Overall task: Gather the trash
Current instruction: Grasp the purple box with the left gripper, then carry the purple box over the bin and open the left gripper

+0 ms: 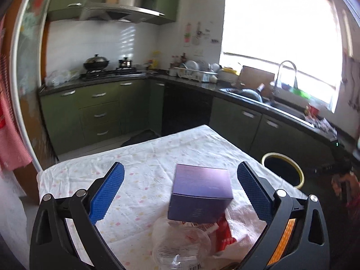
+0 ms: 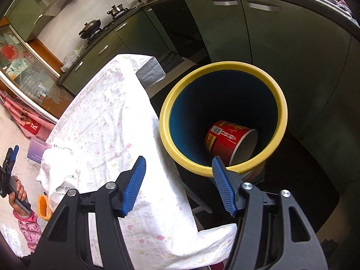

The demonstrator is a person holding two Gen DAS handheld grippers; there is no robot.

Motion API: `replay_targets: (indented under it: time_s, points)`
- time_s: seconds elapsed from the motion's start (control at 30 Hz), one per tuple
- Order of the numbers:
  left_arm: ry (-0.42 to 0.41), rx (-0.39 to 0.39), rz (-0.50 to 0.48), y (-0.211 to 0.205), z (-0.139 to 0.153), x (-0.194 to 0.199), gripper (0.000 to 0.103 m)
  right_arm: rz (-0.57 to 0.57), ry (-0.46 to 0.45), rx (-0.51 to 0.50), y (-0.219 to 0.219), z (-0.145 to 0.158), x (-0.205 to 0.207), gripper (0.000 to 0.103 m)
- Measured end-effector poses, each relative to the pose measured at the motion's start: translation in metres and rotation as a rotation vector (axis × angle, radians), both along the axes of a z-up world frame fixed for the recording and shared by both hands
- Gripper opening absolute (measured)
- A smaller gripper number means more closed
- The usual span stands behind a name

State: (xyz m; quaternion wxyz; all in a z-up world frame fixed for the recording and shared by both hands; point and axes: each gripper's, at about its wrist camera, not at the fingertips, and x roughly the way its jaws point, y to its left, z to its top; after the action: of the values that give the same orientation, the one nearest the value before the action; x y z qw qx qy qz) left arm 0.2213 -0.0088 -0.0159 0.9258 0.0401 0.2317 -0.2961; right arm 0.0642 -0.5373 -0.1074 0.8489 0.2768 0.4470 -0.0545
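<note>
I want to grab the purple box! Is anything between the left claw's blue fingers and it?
No. In the left wrist view, only bare tablecloth shows between the open left claw and the box.

**Blown-out window, dim bin interior, heavy fisheye bend**

Lit by daylight from the window [image 1: 279,45] at far right, overexposed to plain white, with glare spilling onto the wall tiles [image 1: 94,42] and the tablecloth [image 1: 144,157]. Dark under the counter, darker still inside the yellow-rimmed trash bin [image 2: 225,67]. Slightly soft on the purple box [image 1: 200,193] and clear plastic cup [image 1: 180,247] nearest the lens. Strongly curved at the edges, cabinet lines [image 2: 247,4] bowed, corners vignetted to black. Sharp enough mid-frame in the right wrist view.
</note>
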Motion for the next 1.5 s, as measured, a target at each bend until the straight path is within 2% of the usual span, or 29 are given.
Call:
replay_targets:
  time_s: [0.13,0.37,0.63,0.67,0.73,0.87,1.0,1.2,1.37,1.5]
  points:
    - [-0.001,0.123,-0.078,-0.037,-0.006,-0.010,0.099,0.019,-0.020,0.025,0.002,-0.002,-0.005,0.059]
    - [0.063,0.245,-0.083,-0.067,-0.030,0.008,0.099,0.027,-0.034,0.052,0.005,-0.007,-0.009,0.060]
    - [0.127,0.239,-0.066,-0.067,-0.051,0.034,0.098,0.033,-0.028,0.075,0.008,-0.015,-0.005,0.060]
    - [0.131,0.237,-0.062,-0.067,-0.052,0.035,0.096,0.034,-0.026,0.079,0.008,-0.016,-0.004,0.060]
    - [0.155,0.231,-0.068,-0.067,-0.055,0.038,0.076,0.035,-0.022,0.086,0.009,-0.018,-0.001,0.061]
    - [0.163,0.194,-0.067,-0.064,-0.055,0.039,0.075,0.042,-0.025,0.089,0.011,-0.019,0.002,0.061]
    - [0.129,0.180,-0.036,-0.059,-0.042,0.038,0.075,0.044,-0.040,0.094,0.013,-0.016,0.001,0.061]
    - [0.079,0.170,-0.015,-0.068,0.002,0.032,0.075,0.023,-0.078,0.064,0.012,-0.006,-0.009,0.061]
    - [0.069,0.143,-0.123,-0.115,0.038,0.011,0.075,-0.027,-0.114,0.000,0.000,0.004,-0.030,0.063]
    - [0.093,0.122,-0.257,-0.175,0.055,-0.004,0.075,-0.082,-0.124,-0.065,-0.016,0.008,-0.052,0.064]
